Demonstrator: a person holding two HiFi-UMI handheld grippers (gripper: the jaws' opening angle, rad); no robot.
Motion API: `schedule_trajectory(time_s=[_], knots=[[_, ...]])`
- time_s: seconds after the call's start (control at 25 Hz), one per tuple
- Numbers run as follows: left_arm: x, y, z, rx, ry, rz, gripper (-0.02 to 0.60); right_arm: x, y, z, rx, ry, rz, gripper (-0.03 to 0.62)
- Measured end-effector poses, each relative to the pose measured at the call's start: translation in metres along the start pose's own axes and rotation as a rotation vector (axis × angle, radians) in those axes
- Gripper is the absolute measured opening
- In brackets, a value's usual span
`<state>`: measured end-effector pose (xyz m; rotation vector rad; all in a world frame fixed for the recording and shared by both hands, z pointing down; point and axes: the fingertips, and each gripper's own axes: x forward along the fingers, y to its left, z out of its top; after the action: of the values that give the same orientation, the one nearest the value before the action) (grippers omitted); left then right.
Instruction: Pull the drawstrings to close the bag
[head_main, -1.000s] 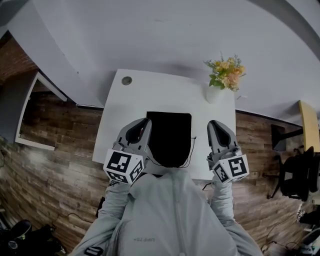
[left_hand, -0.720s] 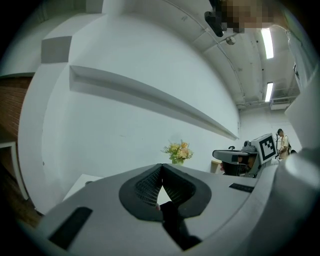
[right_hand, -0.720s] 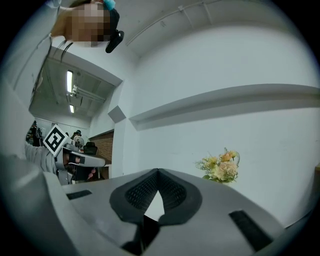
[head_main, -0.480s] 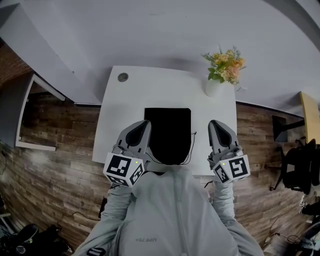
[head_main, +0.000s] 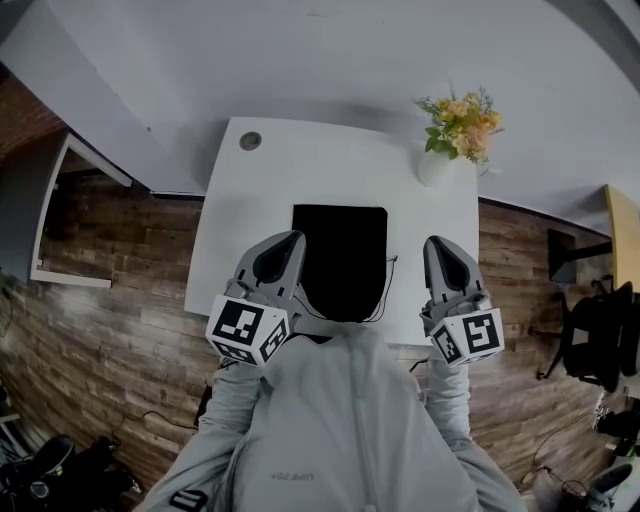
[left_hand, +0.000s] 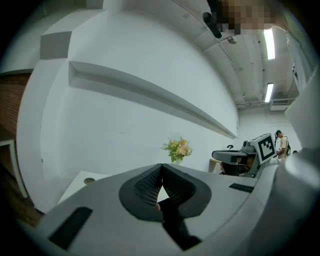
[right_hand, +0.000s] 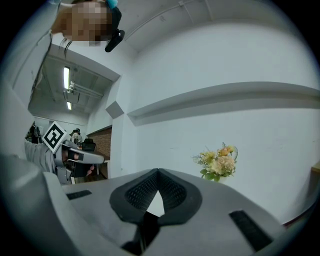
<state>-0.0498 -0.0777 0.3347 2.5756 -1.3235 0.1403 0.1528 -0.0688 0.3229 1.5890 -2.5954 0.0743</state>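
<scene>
Head view, looking steeply down on a white desk. At the left, the left gripper is held just beside a black bag, its jaws pressed together with nothing visible between them. The bag lies flat mid-desk, near the front edge. A thin drawstring loops along its right side. Further right, the right gripper is also closed and empty, apart from the cord. A vase of flowers stands at the far right corner.

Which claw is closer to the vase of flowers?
The right claw: the vase stands just beyond it; the left claw is across the black bag.
</scene>
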Motion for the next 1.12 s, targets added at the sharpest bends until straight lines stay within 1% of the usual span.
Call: schedule_trajectory(time_s=[0.32,0.76,1.12], knots=[[-0.001,0.001,-0.002,-0.003,0.005,-0.003,0.025,0.001,0.002,-0.002,-0.007,0.007,0.0,0.021],[-0.003,0.001,-0.007,-0.007,0.016,0.001,0.025,-0.003,-0.003,-0.014,0.009,0.029,-0.034,0.021],[-0.005,0.0,-0.008,-0.003,0.021,0.007,0.025,-0.008,-0.004,-0.015,0.004,0.042,-0.038,0.021]])
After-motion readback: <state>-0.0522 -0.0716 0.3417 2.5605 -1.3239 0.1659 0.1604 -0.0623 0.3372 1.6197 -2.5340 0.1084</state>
